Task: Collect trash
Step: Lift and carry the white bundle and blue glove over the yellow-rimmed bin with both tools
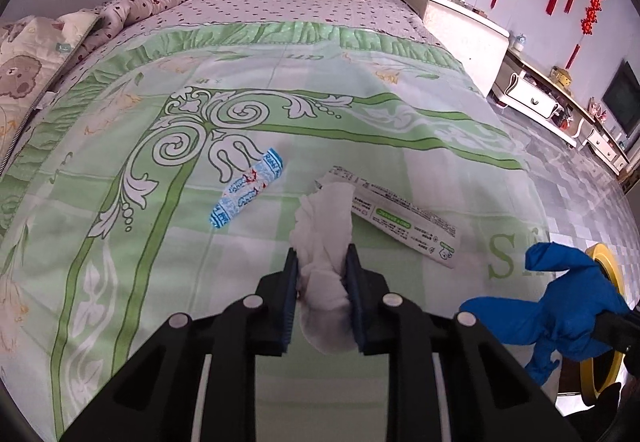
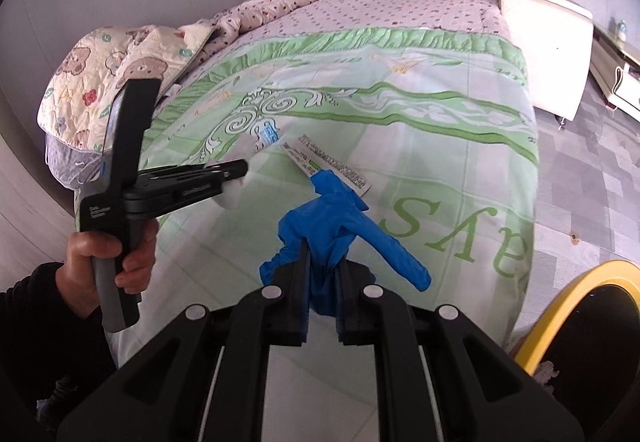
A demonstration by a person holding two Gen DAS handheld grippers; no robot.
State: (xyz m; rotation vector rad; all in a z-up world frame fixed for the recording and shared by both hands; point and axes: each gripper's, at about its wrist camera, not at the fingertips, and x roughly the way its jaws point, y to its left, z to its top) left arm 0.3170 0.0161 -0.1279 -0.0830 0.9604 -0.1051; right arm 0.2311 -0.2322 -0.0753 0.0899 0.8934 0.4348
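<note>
Left tool (image 1: 322, 262) pinches a crumpled white tissue (image 1: 324, 226) above the bed (image 1: 280, 109); right tool (image 2: 322, 262) clamps a blue glove (image 2: 340, 217). Yellow-rimmed bin (image 2: 560, 306) sits low right. Risk: loosely held tissue slips free; dangling glove fingers snag the rim.

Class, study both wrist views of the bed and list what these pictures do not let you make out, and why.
- Yellow-rimmed bin: contents unseen; right wrist view cuts it at the frame edge, and in the left wrist view the blue glove covers it.
- White tissue: its lower part is hidden by the left tongs.
- Long paper packet: print too small to read.
- Blue-and-white wrapper: tiny and blurred in the right wrist view.
</note>
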